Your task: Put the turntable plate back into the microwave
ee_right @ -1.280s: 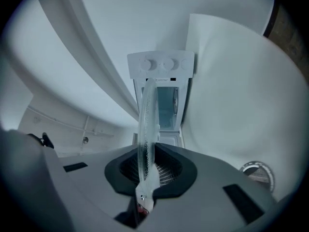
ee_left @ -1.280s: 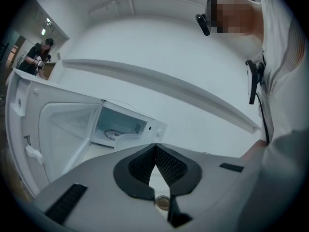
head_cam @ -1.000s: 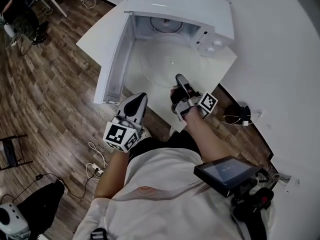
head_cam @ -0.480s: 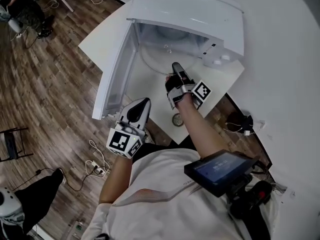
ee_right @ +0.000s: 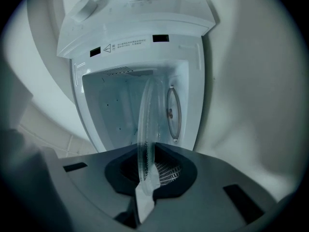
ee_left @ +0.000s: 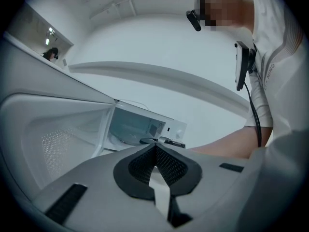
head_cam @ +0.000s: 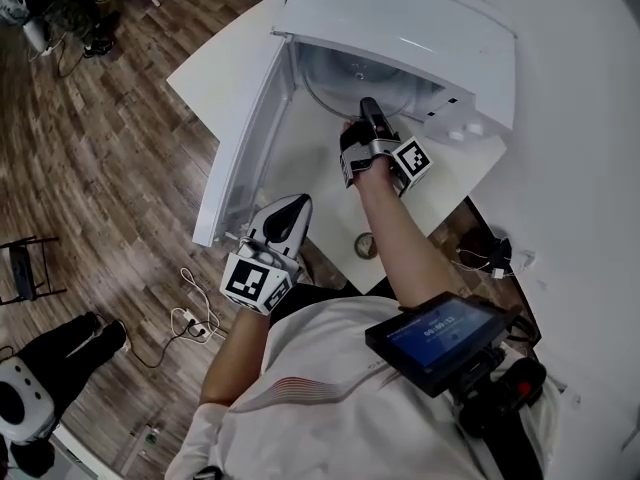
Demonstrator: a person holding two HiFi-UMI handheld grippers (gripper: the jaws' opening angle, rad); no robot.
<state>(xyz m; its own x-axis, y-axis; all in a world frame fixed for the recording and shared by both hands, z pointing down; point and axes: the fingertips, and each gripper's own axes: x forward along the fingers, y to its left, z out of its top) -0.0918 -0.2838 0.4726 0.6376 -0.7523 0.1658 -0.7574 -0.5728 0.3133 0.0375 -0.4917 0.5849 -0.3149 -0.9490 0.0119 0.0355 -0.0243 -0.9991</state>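
Tabletop: white, carrying the microwave, which is sitting nearer the middle of the head view than a second ago.

Microwave door is standing wide open to the left, as before.

Turntable plate: clear glass. A second ago it was hovering over the tabletop in front of the opening; now its far part is reaching into the cavity, apart from the round hub on the cavity floor. The near rim is sitting between the fingers of the right gripper, which are clenching it. This gripper is now at the cavity mouth.

Left gripper: fingers pressed together on nothing, hanging beside the door's lower edge, slightly farther forward than before.

Writing: a warning-triangle label on the microwave front, its print too small to read. Shirt print ends in "NING".
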